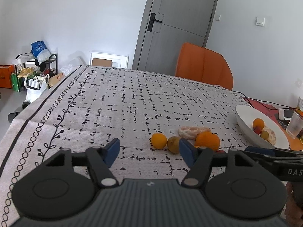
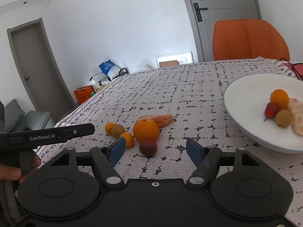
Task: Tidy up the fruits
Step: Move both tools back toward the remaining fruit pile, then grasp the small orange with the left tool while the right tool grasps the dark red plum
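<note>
On the patterned tablecloth lies a cluster of fruit: a large orange (image 2: 145,129), a dark red fruit (image 2: 148,147), two small oranges (image 2: 127,139) (image 2: 109,127), a brown fruit (image 2: 117,130) and a peeled citrus segment (image 2: 161,119). My right gripper (image 2: 156,149) is open, and the dark red fruit sits just ahead of its fingertips, untouched. My left gripper (image 1: 149,148) is also open, low over the cloth. Off its right finger lie a small orange (image 1: 159,141) and the brown fruit (image 1: 173,144). A white bowl (image 2: 246,94) to the right holds an orange (image 2: 279,98), a red fruit, a brownish fruit and peeled citrus.
An orange chair (image 1: 204,66) stands at the table's far side, before a grey door. A drinking glass (image 1: 294,126), cables and small items crowd the table beyond the bowl (image 1: 244,113). The left table edge drops to a floor with bags and a rack. Bare cloth stretches behind the fruit.
</note>
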`<act>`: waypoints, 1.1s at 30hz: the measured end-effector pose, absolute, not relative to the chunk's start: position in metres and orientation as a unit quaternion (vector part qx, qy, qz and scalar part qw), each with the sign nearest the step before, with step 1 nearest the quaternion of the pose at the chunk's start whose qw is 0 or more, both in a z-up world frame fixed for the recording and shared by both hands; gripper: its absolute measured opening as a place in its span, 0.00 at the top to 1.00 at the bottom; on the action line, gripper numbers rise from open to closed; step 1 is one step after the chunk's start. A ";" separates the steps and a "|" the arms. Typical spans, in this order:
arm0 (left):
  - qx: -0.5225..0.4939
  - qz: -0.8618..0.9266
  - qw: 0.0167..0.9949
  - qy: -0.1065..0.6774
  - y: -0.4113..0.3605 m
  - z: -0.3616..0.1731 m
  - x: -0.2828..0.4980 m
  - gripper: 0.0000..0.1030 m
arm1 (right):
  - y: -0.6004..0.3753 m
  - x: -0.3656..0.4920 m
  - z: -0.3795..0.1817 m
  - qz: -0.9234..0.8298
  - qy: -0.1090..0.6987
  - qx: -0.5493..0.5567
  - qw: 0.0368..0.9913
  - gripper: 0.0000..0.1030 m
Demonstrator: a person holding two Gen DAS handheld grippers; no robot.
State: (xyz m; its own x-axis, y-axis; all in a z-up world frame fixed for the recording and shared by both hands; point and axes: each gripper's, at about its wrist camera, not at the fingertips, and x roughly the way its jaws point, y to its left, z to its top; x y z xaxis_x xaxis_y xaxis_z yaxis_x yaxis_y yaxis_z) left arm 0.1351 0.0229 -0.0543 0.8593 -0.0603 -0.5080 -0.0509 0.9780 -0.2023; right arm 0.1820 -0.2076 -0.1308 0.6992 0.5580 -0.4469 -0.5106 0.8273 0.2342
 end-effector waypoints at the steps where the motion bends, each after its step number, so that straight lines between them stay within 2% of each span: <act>1: -0.105 -0.003 0.958 0.266 0.023 -0.055 0.136 0.40 | -0.205 0.183 -0.132 0.292 0.260 0.044 0.919 0.35; 5: -0.105 -0.005 0.956 0.272 0.023 -0.057 0.143 0.51 | -0.198 0.186 -0.134 0.300 0.267 0.038 0.915 0.42; 13: -0.099 -0.014 0.954 0.284 0.022 -0.060 0.158 0.59 | -0.187 0.196 -0.140 0.308 0.283 0.033 0.908 0.54; 20: -0.098 -0.015 0.952 0.291 0.019 -0.066 0.167 0.60 | -0.183 0.202 -0.144 0.304 0.291 0.033 0.907 0.77; 25: -0.093 -0.018 0.953 0.287 0.016 -0.067 0.171 0.60 | -0.189 0.201 -0.141 0.298 0.290 0.036 0.909 0.77; 33: -0.089 -0.022 0.950 0.297 0.011 -0.072 0.177 0.75 | -0.200 0.198 -0.139 0.286 0.285 0.042 0.914 0.77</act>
